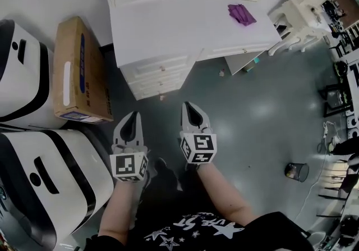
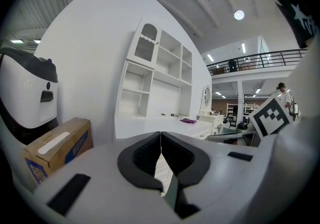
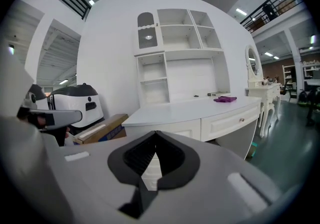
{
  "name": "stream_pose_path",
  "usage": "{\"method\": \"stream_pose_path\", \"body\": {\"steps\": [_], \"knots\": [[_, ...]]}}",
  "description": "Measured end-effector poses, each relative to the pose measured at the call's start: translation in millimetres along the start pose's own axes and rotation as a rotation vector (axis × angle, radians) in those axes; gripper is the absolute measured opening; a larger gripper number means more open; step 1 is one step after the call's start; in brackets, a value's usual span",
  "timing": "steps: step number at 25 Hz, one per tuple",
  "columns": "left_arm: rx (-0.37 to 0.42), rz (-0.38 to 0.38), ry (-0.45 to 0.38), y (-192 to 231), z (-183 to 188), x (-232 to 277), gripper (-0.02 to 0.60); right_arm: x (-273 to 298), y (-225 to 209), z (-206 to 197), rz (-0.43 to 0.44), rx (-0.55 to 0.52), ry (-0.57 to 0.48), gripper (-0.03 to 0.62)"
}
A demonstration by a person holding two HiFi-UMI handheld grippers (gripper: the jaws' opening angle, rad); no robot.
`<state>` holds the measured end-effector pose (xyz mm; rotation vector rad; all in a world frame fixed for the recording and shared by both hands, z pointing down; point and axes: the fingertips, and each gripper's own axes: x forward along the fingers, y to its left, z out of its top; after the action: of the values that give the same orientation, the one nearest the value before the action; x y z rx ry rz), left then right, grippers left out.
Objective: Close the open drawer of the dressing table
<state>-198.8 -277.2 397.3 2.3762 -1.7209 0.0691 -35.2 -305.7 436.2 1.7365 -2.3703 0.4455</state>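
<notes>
Bright, even light falls from ceiling lamps high above the dressing table, whose white top nearly washes out. The grey floor before it shows soft sheen and faint shadows. The 2 gripper views bulge, with black corners; the foreground is blurred, the dressing table sharper.

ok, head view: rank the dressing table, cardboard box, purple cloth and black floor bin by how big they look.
1. dressing table, by far the largest.
2. cardboard box.
3. purple cloth and black bin: they look about the same size, so they are not ranked. The bin stands on the floor, farther from the camera, so it may really be bigger.
</notes>
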Motion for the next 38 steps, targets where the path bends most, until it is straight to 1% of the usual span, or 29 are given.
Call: {"method": "stream_pose_path", "body": {"steps": [3,6,9,13,16,21,26,28,30,34,38], "knots": [[0.015,0.013,-0.018,-13,13,-9,0.009,-10,4,11,0.050,0.006,-0.014,0.003],[0.033,0.045,-0.037,-24,23,-19,0.009,-22,7,19,0.106,-0.003,-0.028,0.003],[0.054,0.061,-0.042,-44,29,-30,0.009,-41,0,22,0.145,-0.006,-0.027,0.003],[0.054,0.076,-0.061,-84,35,-48,0.009,-74,-22,24,0.171,0.006,-0.032,0.003],[0.059,0.085,-0.074,-116,36,-65,0.009,-101,-38,25,0.174,0.021,-0.043,0.003],[0.030,0.099,-0.107,-171,37,-98,0.009,-160,-62,25,0.193,0.023,-0.066,0.003],[0.060,0.102,-0.143,-220,44,-126,0.009,-209,-78,24,0.238,0.038,-0.082,0.002],[0.082,0.115,-0.170,-231,52,-138,0.009,-223,-80,24,0.259,0.040,-0.084,0.002],[0.088,0.128,-0.189,-238,60,-149,0.009,-234,-81,24,0.275,0.039,-0.087,0.002],[0.091,0.135,-0.190,-249,60,-167,0.009,-257,-75,25,0.317,0.039,-0.101,0.002],[0.080,0.135,-0.195,-255,59,-180,0.009,-268,-65,29,0.343,0.011,-0.113,0.002]]}}
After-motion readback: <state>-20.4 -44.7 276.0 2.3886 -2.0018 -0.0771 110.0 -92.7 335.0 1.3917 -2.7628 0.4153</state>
